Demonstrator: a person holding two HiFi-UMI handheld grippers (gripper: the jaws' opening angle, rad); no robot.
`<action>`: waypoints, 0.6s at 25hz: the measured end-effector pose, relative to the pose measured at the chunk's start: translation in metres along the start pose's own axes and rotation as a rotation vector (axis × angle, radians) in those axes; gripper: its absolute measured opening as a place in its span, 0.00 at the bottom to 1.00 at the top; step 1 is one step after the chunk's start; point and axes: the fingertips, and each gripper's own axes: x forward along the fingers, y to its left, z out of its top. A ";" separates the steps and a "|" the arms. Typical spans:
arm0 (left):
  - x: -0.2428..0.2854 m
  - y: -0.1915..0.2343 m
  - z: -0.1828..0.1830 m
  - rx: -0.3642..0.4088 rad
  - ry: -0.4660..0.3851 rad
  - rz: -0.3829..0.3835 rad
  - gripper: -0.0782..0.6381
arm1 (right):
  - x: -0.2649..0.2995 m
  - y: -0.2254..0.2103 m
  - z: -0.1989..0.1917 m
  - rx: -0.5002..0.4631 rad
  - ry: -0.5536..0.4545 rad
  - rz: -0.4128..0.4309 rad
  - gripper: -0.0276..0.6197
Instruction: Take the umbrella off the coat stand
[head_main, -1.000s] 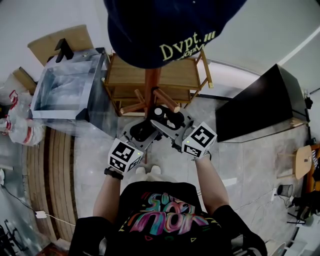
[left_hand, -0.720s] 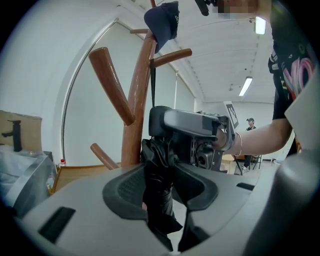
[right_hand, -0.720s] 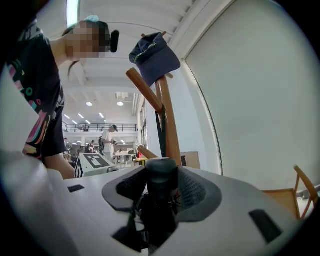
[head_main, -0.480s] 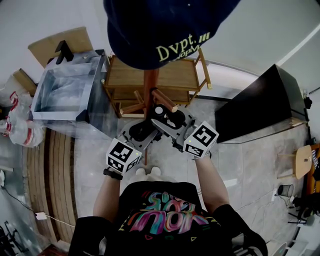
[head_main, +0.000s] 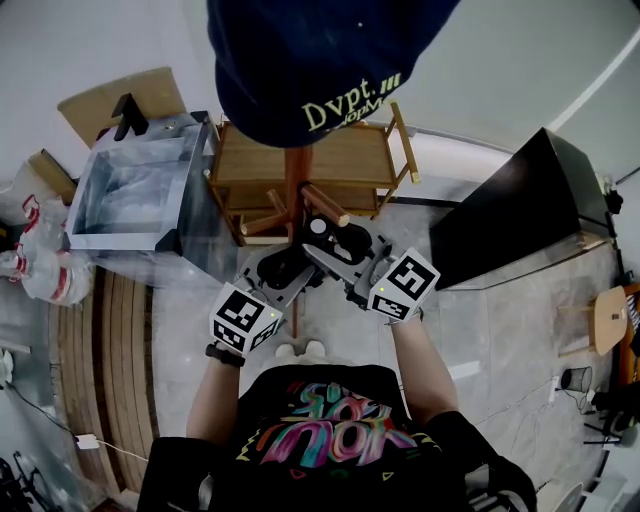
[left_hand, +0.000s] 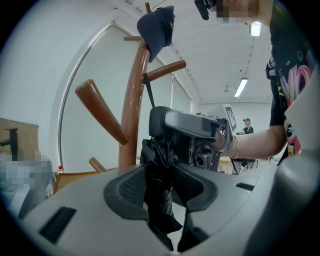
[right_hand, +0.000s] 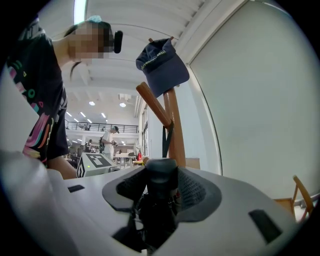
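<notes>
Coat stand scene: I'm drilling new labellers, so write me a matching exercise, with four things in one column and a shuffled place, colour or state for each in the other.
Things
1. cap
2. umbrella
3. strap
4. right gripper

Place, colour or state
A. shut on the umbrella's top end
B. sits on top of the coat stand
C. black and folded
D. runs up from the umbrella to where a peg meets the stand

Pairs: 1-B, 2-C, 3-D, 4-A
</notes>
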 end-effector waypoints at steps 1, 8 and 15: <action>-0.001 -0.001 0.002 0.005 -0.002 0.000 0.34 | -0.001 0.001 0.002 -0.006 -0.002 -0.001 0.36; -0.005 -0.013 0.015 0.026 -0.012 -0.011 0.34 | -0.009 0.010 0.017 -0.035 -0.018 -0.012 0.36; -0.010 -0.026 0.029 0.047 -0.021 -0.019 0.33 | -0.019 0.022 0.033 -0.071 -0.037 -0.022 0.36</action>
